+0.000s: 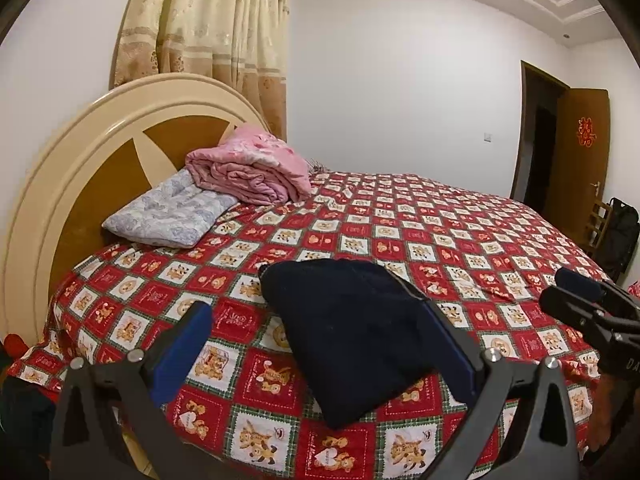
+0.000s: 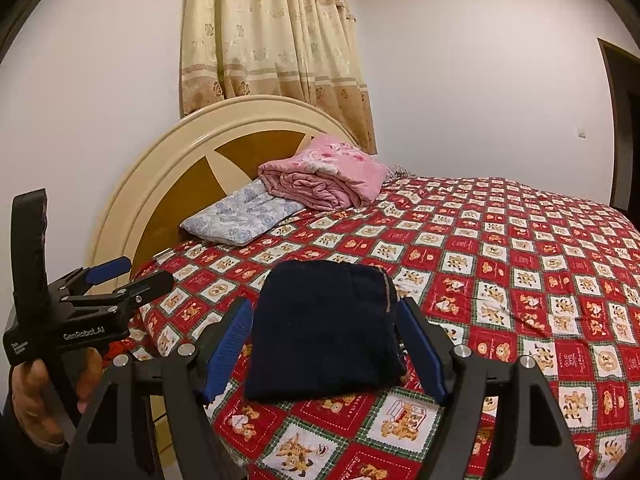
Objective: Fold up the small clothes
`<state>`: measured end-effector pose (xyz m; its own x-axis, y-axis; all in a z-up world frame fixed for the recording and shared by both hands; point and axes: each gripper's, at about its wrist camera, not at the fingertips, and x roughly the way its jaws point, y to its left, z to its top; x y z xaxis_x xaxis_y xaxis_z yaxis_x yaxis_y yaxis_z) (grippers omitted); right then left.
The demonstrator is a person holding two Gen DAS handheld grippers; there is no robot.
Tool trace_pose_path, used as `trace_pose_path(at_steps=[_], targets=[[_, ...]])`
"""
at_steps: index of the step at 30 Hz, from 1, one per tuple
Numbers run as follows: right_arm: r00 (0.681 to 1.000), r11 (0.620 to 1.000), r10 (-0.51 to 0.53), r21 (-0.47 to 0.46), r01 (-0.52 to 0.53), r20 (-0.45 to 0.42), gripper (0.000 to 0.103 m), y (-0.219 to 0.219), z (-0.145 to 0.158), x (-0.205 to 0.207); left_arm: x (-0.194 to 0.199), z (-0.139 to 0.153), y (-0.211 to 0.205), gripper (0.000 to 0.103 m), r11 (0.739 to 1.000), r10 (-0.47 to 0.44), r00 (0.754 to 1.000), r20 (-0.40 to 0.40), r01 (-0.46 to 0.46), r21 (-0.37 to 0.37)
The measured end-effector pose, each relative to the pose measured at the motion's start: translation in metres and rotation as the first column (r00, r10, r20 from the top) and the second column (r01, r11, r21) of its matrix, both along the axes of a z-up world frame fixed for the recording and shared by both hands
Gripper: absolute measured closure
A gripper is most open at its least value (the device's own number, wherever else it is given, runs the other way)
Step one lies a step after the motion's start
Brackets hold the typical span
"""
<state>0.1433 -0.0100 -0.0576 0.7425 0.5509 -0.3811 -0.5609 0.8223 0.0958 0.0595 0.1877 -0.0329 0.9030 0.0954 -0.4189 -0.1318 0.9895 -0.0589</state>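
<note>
A dark navy folded garment lies flat on the red patterned bedspread near the bed's front edge; it also shows in the right wrist view. My left gripper is open and empty, its blue-padded fingers held above and either side of the garment. My right gripper is open and empty, fingers straddling the garment without touching it. The right gripper shows at the right edge of the left wrist view. The left gripper shows at the left of the right wrist view, in a hand.
A folded pink quilt and a pale blue pillow lie at the round cream headboard. A curtain hangs behind. A brown door stands open at far right, with a black bag beside it.
</note>
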Motion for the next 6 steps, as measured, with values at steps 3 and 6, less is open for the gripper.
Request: trace_pose_path(at_steps=[3,6], targets=[[1.000,1.000,0.002,-0.005,-0.002,-0.002,0.028,0.0019,-0.0022,-0.0011,-0.0008,-0.0012,-0.0030,0.000,1.000,0.000,1.000,0.005,0.000,0.015],[1.000,1.000,0.001,-0.006,-0.001,-0.003,0.028,0.0021,-0.0036,-0.0012,-0.0013,-0.0006,-0.0058,0.000,1.000,-0.008,1.000,0.016,0.007,0.027]])
